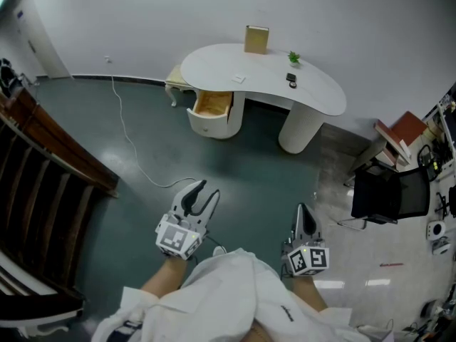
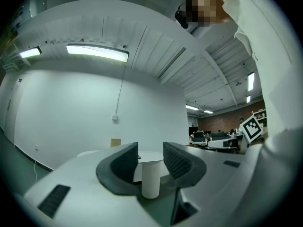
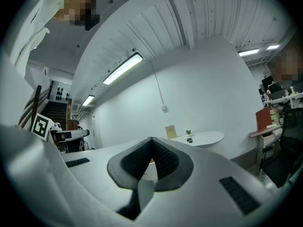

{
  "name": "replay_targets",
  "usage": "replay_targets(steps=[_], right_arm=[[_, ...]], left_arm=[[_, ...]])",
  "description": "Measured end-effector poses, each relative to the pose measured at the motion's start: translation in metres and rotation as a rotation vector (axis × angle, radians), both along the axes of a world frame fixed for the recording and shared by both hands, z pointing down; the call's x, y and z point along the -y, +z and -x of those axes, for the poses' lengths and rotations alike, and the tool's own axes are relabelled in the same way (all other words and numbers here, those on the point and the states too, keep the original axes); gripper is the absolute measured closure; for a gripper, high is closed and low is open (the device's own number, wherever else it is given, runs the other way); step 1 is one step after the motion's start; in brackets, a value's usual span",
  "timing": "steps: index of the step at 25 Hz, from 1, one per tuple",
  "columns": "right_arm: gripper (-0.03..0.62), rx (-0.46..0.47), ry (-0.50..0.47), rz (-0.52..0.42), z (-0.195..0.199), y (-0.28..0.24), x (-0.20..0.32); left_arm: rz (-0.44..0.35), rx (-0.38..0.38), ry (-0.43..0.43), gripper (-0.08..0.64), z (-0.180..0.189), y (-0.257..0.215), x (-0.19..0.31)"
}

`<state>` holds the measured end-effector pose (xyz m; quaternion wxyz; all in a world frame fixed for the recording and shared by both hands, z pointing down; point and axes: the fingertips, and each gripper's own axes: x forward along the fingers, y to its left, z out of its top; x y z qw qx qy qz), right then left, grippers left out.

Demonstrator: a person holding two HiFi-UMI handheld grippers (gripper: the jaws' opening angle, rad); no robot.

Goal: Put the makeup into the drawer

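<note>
Your left gripper [image 2: 150, 150] has its jaws part open w/ nothing between them; only the far desk leg [image 2: 150, 181] shows thru the gap. Right gripper [image 3: 151, 143] is closed tight, pads meeting, also empty. Both point level and sit low in front of you, prob. because you're well away from the desk [image 1: 313, 95] w/ nothing in reach to grab.

The drawer [image 1: 211, 105] under the desk's left end is already pulled out, wood inside showing, so no opening step looks needed.

The makeup is most likely the small dark item [image 1: 291, 79] on the desktop, right of centre, just below the plant [image 1: 293, 57]; too small to be sure. It's well apart from the drawer.

Next, I'd say: walk up, open the right jaws too, take the item, then carry it left & down into the drawer.
</note>
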<state>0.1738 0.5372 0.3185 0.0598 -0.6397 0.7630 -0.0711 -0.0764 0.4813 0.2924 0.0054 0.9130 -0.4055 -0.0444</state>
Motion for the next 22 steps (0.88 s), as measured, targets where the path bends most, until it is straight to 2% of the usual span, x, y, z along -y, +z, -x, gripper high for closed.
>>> replay_targets(steps=[12,22], right_arm=[[0.575,-0.006,0.022,0.011,0.020,0.009,0.012],[0.575,0.011,0.028,0.028,0.029,0.018,0.021]], left_arm=[[0.038,-0.002,0.051,0.272,0.010,0.011,0.017],[0.063,0.001,0.054,0.255,0.016,0.024,0.032]])
